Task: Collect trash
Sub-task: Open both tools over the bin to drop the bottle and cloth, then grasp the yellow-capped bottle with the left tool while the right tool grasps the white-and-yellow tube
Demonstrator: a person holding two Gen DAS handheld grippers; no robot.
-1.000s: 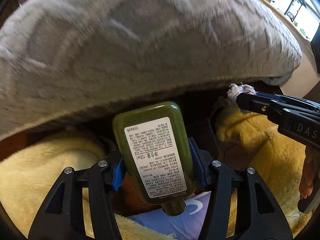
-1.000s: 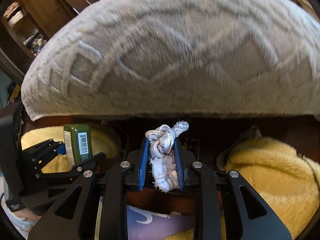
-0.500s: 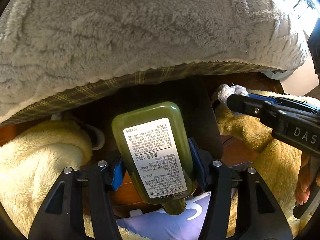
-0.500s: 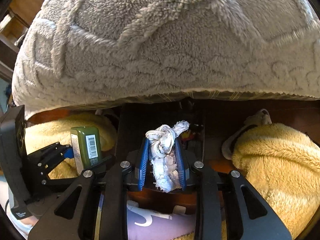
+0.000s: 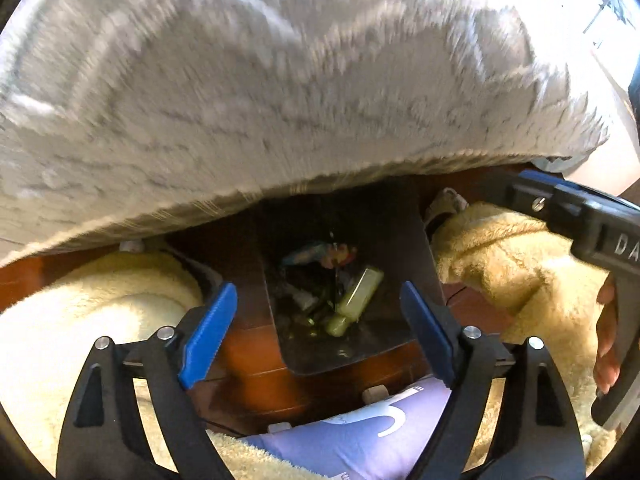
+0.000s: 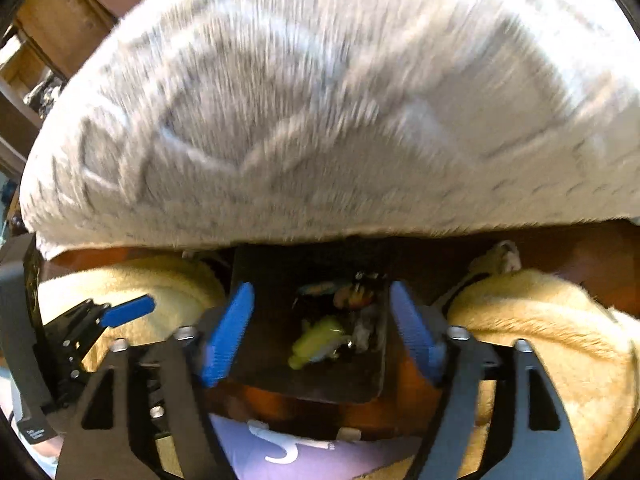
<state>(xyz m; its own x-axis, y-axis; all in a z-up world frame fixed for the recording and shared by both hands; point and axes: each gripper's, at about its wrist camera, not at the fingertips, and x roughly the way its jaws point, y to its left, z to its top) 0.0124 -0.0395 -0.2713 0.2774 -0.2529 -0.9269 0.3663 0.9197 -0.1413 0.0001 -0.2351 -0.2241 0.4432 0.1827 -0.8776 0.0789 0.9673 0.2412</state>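
Where grey blanket (image 5: 280, 92) overhangs wood floor (image 5: 256, 380), both grippers' fingers (image 5: 208, 336) spread, empty.

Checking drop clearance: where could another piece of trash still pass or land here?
Free: the near part of the dark bin, below the green bottle, and bare wood floor before it. Crowded: bin's far end, yellow fleece both sides, grey blanket overhanging.

A fuzzy grey blanket (image 5: 280, 92) hangs above two yellow plush slippers (image 6: 552, 332) on the reddish wooden floor (image 5: 256, 376).
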